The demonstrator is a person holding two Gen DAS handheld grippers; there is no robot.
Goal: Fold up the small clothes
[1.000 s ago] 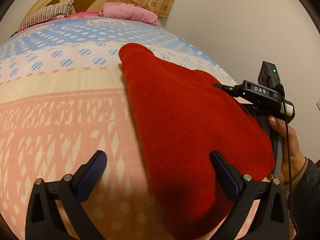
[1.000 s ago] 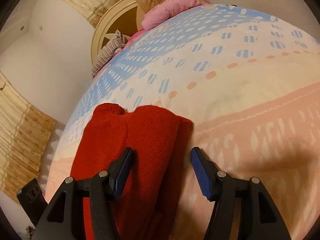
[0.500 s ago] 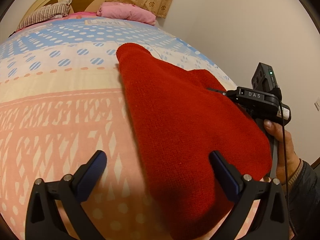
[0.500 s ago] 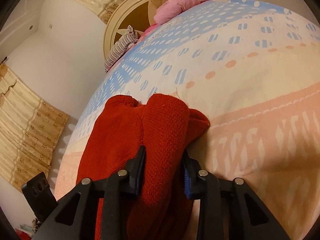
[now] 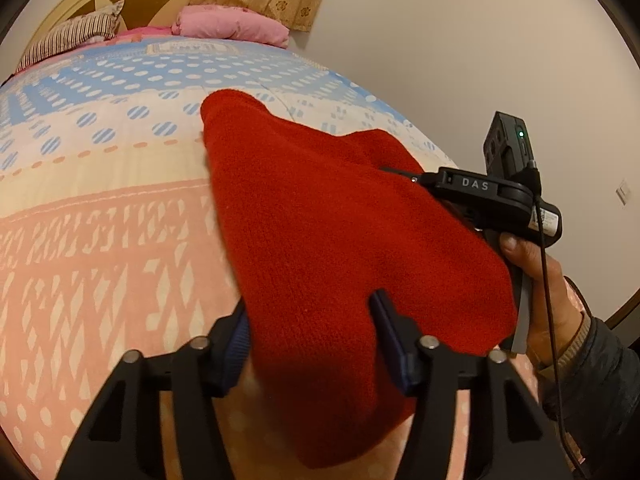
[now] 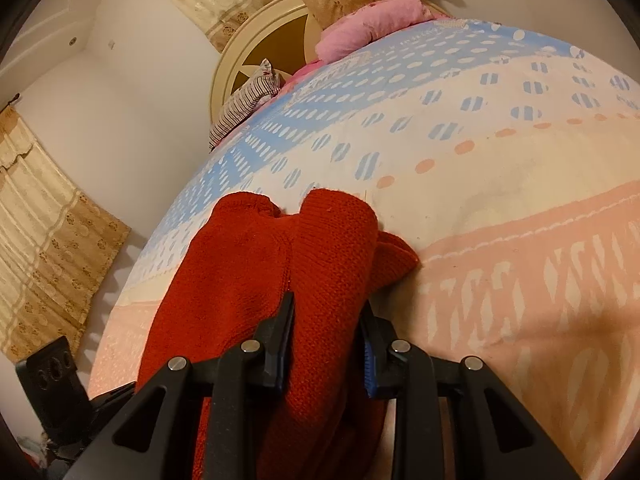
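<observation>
- A red knit garment (image 5: 332,248) lies on the bed (image 5: 100,240), across the bedspread's pink and cream bands, near the bed's right edge.
- The left hand-held gripper (image 5: 310,336) has its fingers closed in on the garment's near edge, with a fold of knit pinched between the blue pads (image 5: 240,344).
- The right hand-held gripper (image 6: 326,336) is clamped on a bunched ridge of the garment (image 6: 320,272); the knit fills the gap between its fingers.
- In the left wrist view, the right gripper's body (image 5: 492,200) sits at the garment's right side, held by a hand (image 5: 540,292).
- A pink pillow (image 5: 232,28) and a striped pillow (image 5: 72,36) lie at the head of the bed, well apart from the garment.
</observation>
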